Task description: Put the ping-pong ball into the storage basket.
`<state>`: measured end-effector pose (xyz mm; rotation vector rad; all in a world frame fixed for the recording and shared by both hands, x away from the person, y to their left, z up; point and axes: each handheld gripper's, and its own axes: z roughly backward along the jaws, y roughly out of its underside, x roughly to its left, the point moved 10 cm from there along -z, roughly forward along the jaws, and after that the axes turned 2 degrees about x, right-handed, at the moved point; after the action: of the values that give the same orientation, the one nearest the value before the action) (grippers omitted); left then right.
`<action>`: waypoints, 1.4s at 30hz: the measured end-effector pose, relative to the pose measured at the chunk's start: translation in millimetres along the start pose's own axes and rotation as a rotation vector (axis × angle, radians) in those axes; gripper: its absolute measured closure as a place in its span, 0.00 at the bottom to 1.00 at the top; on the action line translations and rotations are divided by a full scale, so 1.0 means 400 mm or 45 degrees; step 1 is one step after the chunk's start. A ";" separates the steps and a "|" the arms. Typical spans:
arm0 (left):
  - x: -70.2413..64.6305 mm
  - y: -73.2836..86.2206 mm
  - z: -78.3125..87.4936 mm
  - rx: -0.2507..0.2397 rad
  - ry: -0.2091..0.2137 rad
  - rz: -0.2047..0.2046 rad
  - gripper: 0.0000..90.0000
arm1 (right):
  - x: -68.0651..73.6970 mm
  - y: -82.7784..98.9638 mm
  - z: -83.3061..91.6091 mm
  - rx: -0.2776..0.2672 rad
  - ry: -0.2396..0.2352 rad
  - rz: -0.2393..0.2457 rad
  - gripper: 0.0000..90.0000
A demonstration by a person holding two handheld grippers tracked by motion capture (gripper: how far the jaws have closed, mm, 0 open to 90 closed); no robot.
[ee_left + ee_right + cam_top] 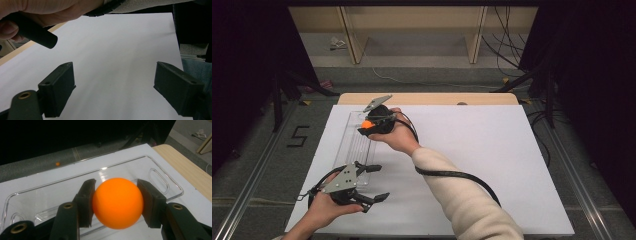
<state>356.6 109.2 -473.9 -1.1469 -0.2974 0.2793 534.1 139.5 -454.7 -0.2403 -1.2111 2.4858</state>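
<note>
Ball (117,202) pinched in right gripper (117,203) jaws above clear tray (160,165) (left gripper (113,87) jaws spread).

- A white sheet (492,165) covers the wooden surface (427,98).
- Black cables (504,47) trail across the grey floor (422,75).
- A "5" (298,136) is marked on the floor.

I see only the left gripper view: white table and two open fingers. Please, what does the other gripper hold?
Observer: The right gripper is shut on an orange ball.
Operator: Where is it on the table?
Observer: Over the far end of a clear plastic tray at the table's left side.
Operator: Is anything else orange around?
Observer: Yes, a small orange thing lies on the floor beyond the table.
</note>
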 end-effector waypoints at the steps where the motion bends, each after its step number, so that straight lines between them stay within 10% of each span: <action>1: 0.000 0.000 0.000 0.000 0.000 0.000 0.18 | 0.000 -0.001 -0.001 0.000 0.000 -0.001 0.57; 42: -0.003 0.000 -0.001 0.000 0.008 -0.006 0.18 | 0.009 -0.001 -0.044 0.039 -0.024 0.013 0.57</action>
<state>355.7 108.4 -474.2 -1.1465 -0.2944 0.2717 536.2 153.7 -465.3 -0.2157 -1.1815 2.5189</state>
